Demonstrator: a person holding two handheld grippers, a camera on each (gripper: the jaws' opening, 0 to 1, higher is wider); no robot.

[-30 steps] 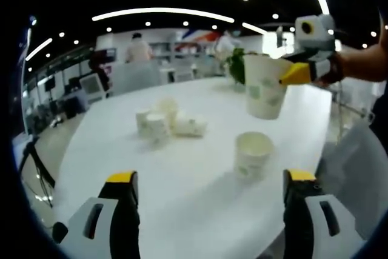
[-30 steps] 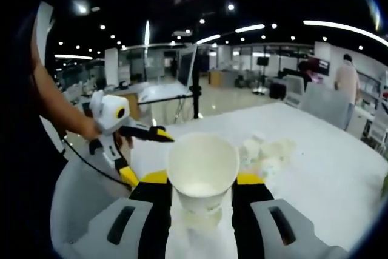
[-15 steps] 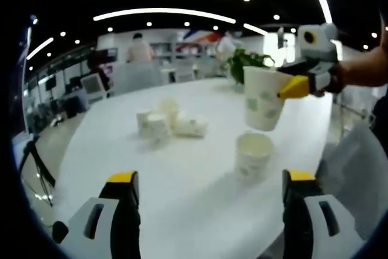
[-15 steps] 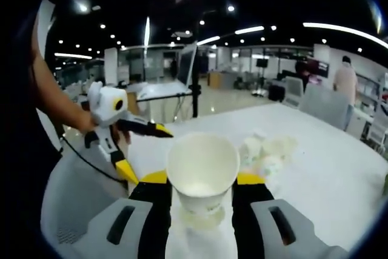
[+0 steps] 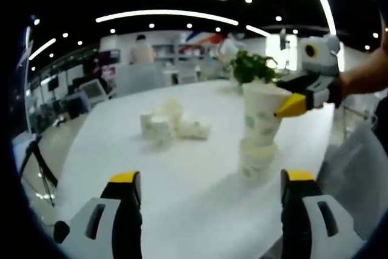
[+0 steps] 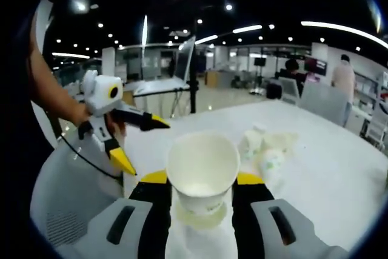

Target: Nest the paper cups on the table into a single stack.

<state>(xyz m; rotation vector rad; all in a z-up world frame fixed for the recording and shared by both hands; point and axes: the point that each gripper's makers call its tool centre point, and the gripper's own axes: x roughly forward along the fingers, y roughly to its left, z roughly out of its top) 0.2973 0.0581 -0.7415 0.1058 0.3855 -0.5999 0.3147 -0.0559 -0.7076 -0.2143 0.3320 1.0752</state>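
Now, reading left to right in the left gripper view: your left gripper (image 5: 206, 210) hangs low at the near edge of the white table (image 5: 121, 150), its jaws spread wide and holding nothing. Farther off, left of centre, a loose cluster of small paper cups (image 5: 170, 127) waits on the tabletop, some upright and some apparently tipped over. To the right stands the lower cup (image 5: 256, 161), upright, and directly above it the held cup (image 5: 262, 113), whose base appears to sit at or just inside the lower cup's mouth. How deep it has gone cannot be told. At far right your right gripper (image 5: 291, 104) is clamped on the held cup's wall, with a potted plant (image 5: 250, 66) behind.

In the right gripper view, the left gripper (image 6: 136, 141) shows at left with its jaws apart, and the held cup (image 6: 203, 168) sits centred between the right gripper's (image 6: 203, 180) closed jaws, the lower cup's rim showing beneath it.

The step in hand is, by this reading, nesting the first pair. Your next move calls for a straight push down until the cup seats, then a release.
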